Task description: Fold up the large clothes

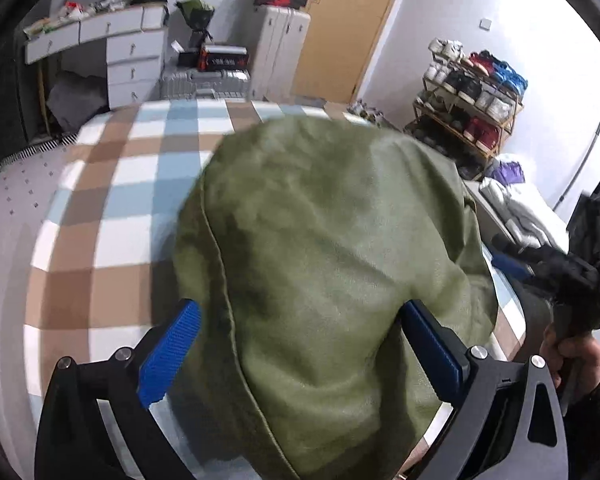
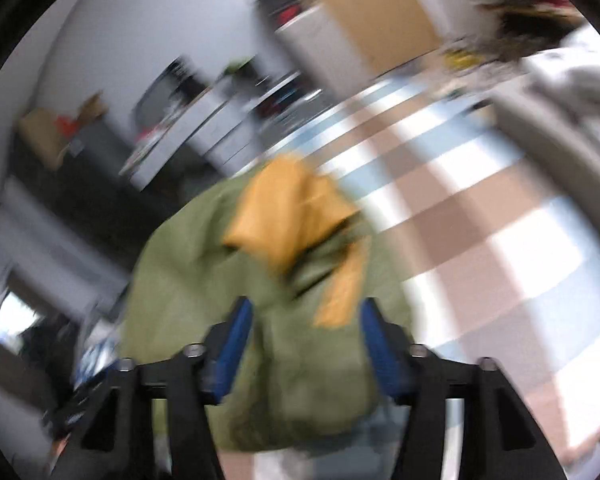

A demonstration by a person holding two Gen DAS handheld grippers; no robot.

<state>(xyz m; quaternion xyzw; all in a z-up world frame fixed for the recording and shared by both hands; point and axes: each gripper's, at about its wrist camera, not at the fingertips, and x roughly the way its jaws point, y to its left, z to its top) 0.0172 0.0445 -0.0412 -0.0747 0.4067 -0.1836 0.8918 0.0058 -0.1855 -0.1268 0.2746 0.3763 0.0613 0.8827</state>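
An olive-green jacket [image 1: 324, 248] with an orange lining [image 2: 288, 208] is held over a bed with a brown, blue and white checked cover [image 1: 132, 184]. My left gripper [image 1: 300, 344] has its blue pads wide apart, with a thick bundle of the green cloth between them. My right gripper [image 2: 306, 344] also has green cloth between its blue pads; that view is blurred. The right gripper and the hand holding it show at the right edge of the left wrist view [image 1: 572, 292].
A white drawer desk [image 1: 112, 52], a silver suitcase [image 1: 204, 82] and a white cabinet [image 1: 278, 44] stand beyond the bed. A wooden door [image 1: 352, 24] and a shoe rack [image 1: 468, 96] are at the right. White clothes [image 1: 516, 204] lie beside the bed.
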